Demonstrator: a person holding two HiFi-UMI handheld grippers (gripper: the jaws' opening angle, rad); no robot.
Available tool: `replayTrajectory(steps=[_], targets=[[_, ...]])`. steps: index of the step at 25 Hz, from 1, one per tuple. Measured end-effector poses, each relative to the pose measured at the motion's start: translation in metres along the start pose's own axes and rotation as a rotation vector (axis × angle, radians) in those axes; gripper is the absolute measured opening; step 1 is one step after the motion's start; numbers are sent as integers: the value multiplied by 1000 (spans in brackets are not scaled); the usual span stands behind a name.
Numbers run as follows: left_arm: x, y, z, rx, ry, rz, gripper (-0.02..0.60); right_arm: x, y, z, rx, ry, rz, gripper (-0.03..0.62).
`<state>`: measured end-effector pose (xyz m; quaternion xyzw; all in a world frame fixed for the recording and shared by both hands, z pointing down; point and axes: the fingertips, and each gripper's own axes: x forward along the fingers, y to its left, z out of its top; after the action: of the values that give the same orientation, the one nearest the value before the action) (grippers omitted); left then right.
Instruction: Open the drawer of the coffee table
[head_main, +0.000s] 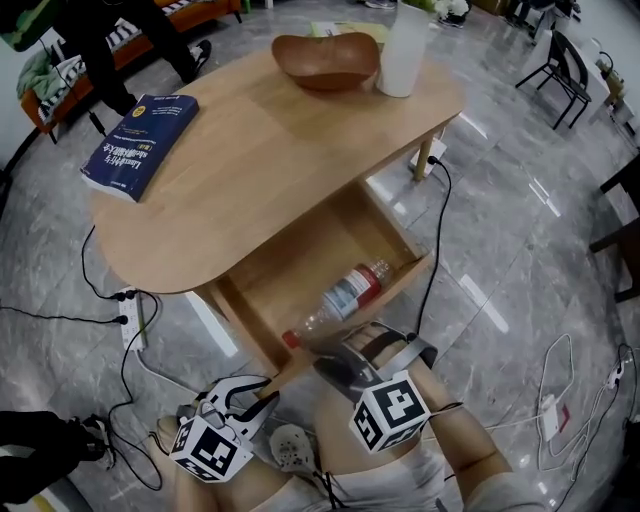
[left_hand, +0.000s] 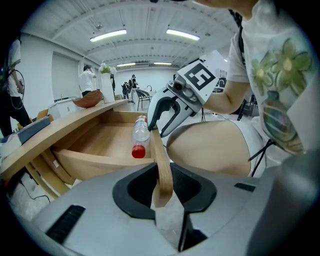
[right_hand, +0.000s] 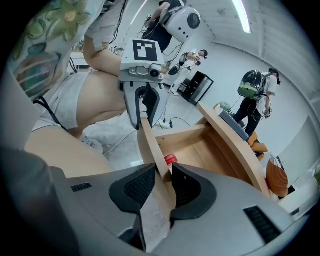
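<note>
The coffee table (head_main: 260, 150) has its wooden drawer (head_main: 290, 270) pulled out toward me. A clear plastic bottle (head_main: 340, 300) with a red cap (left_hand: 138, 151) lies inside. My left gripper (head_main: 268, 388) is shut on the left end of the drawer's front panel (left_hand: 159, 155); in its own view the panel's edge is clamped between the left gripper's (left_hand: 161, 187) pads. My right gripper (head_main: 338, 362) is shut on the same panel (right_hand: 150, 145) further along, with the board pressed between the right gripper's (right_hand: 164, 182) pads. Each gripper shows in the other's view, the right gripper (left_hand: 162, 125) and the left gripper (right_hand: 142, 120).
On the tabletop lie a blue book (head_main: 140, 145), a wooden bowl (head_main: 325, 60) and a white cylinder (head_main: 405, 50). Cables and a power strip (head_main: 130, 310) run over the grey floor on the left. My knees sit just behind the drawer. Dark chairs (head_main: 560, 65) stand far right.
</note>
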<state>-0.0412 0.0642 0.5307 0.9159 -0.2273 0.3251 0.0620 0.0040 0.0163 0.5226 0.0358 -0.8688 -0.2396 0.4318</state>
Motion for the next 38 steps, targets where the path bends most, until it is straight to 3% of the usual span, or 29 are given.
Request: replayTrajectory(steps=[18, 38], targets=[[10, -23, -13, 53, 111, -40, 97, 1, 27, -8, 12, 17, 60, 104], [18, -31, -13, 41, 100, -127, 107, 0, 33, -17, 10, 55, 76, 103]])
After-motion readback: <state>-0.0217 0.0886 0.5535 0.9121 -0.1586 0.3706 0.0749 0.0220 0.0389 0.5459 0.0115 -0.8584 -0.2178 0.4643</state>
